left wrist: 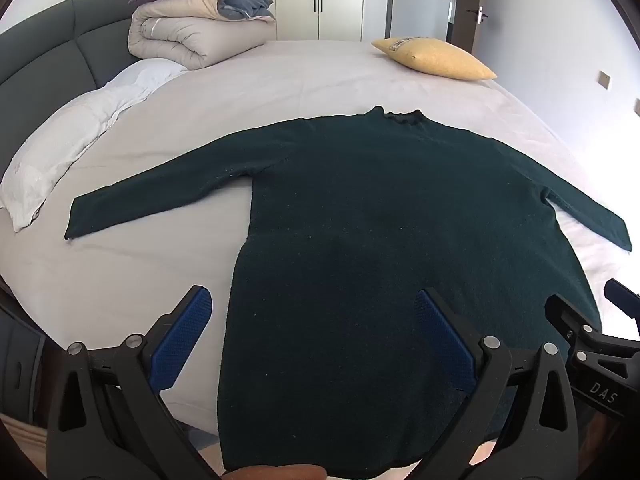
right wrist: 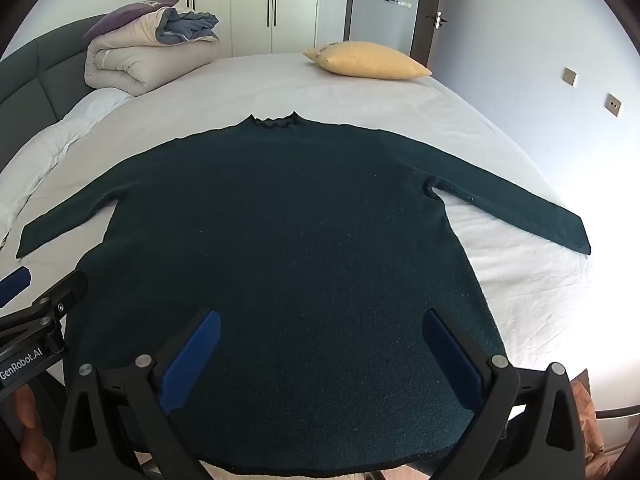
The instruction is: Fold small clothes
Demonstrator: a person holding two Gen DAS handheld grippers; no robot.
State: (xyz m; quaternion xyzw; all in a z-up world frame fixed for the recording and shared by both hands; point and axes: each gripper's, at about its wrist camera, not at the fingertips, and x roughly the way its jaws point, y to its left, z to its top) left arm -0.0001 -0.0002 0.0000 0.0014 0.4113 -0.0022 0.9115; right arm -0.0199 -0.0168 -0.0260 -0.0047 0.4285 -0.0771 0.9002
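Observation:
A dark green long-sleeved sweater point(left wrist: 380, 208) lies flat on the bed, collar away from me, both sleeves spread out to the sides. It also shows in the right wrist view point(right wrist: 288, 232). My left gripper point(left wrist: 314, 312) is open and empty, hovering over the sweater's lower left part near the hem. My right gripper point(right wrist: 322, 334) is open and empty, hovering over the lower right part near the hem. The right gripper shows at the right edge of the left wrist view point(left wrist: 588, 312), and the left gripper shows at the left edge of the right wrist view point(right wrist: 44, 284).
The bed point(left wrist: 312, 76) has a pale sheet. A folded duvet point(left wrist: 192, 32) lies at the far left by the dark headboard point(left wrist: 48, 48). A yellow pillow point(left wrist: 436, 58) lies at the far right, white pillows point(left wrist: 64, 152) along the left. Wardrobe and door stand behind.

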